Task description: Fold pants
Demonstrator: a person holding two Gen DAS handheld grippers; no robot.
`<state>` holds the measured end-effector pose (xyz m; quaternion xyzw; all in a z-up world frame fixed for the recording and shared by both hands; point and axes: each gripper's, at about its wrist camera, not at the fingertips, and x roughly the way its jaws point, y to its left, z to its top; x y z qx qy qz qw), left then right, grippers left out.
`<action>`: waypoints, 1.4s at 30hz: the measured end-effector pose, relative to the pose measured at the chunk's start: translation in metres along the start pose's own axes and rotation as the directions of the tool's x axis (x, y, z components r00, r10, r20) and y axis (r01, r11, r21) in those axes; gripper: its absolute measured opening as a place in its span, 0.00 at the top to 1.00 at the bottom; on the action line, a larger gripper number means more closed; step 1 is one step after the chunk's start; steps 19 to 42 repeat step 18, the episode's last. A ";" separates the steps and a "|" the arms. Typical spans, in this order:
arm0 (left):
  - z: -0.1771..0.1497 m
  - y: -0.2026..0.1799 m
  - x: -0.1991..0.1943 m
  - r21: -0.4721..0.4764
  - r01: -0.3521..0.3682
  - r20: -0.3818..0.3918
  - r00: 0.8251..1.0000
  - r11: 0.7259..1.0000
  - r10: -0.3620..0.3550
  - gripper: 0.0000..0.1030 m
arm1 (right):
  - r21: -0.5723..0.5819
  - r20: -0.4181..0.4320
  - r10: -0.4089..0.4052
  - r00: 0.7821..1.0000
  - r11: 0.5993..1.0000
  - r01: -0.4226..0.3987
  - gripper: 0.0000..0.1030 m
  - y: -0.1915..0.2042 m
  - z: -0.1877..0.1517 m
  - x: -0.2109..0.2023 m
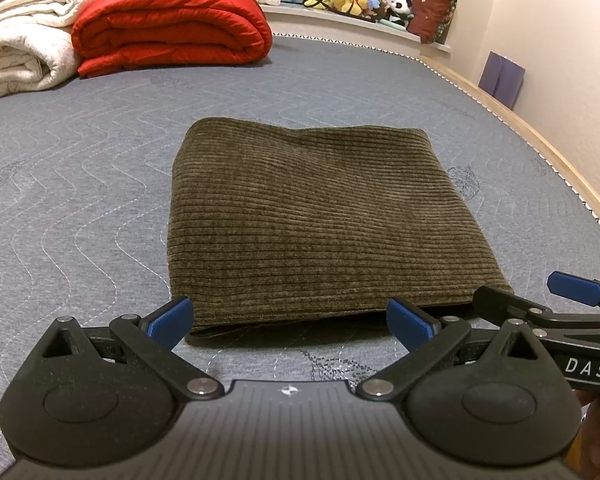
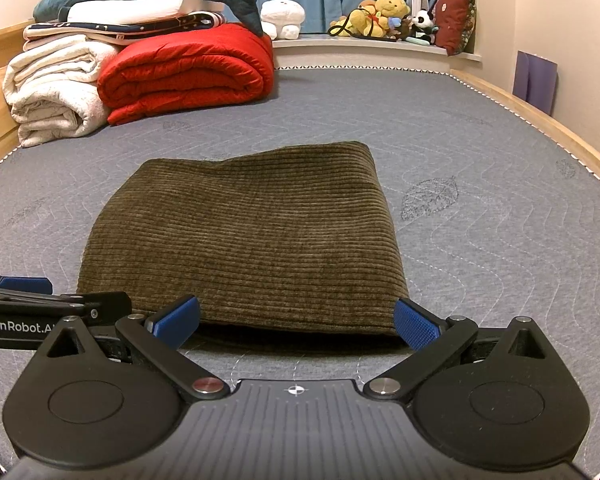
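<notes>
Two grippers, left gripper and right gripper, are hanging wide open, holding nothing, while we are looking at ribbed brown pants folded square on the quilted grey bed.

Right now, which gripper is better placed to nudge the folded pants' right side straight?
Right gripper, probably: its open jaws sit at the right near corner of the pants; the left gripper faces the left part.

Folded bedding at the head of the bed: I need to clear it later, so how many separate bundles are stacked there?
3 visible: a red quilt on the mattress, a white blanket left of it, and a star-patterned cover on top. More may be hidden.
</notes>
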<state>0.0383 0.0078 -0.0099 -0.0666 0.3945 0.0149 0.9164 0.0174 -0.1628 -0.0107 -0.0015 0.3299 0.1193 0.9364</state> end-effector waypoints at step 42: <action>-0.001 0.000 0.000 0.005 0.011 0.008 1.000 1.000 -0.011 0.00 | 0.005 -0.005 0.000 1.000 1.000 0.000 0.01 -0.004 -0.002 -0.001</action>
